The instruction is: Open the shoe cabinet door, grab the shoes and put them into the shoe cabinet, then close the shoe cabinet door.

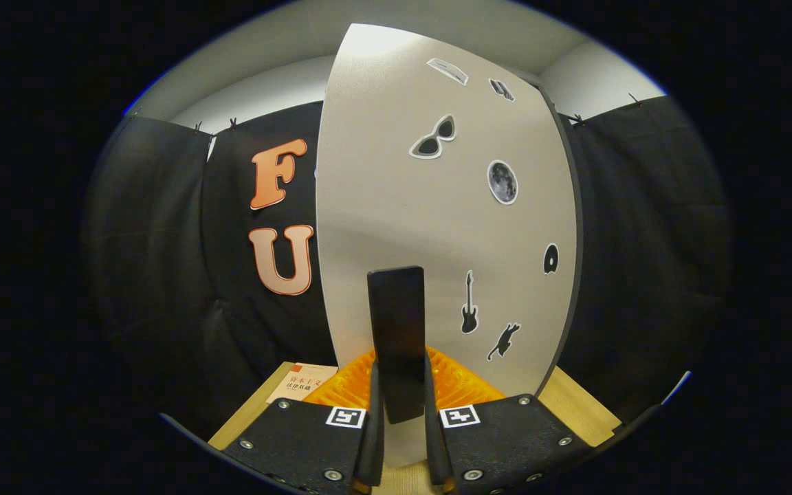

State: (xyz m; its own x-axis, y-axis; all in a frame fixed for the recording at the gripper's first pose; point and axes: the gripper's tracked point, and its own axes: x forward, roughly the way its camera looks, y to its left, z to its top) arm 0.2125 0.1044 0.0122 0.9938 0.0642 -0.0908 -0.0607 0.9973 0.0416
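Note:
The pale shoe cabinet door (396,206) stands right in front of me, covered with small stickers: sunglasses, a moon, a guitar, a cat. Its upright black handle (396,323) sticks out from the lower part of the door. My gripper (399,395) is shut on this handle, with one finger pressed on each side of its lower end. The door's left edge stands out against the black cloth wall, and a dark trim runs down its right edge. The cabinet's inside is hidden behind the door.
A wooden tabletop (575,405) lies under the cabinet and the gripper. A book (300,385) with a pale cover lies on it left of the fingers. Black cloth walls close in the booth on both sides.

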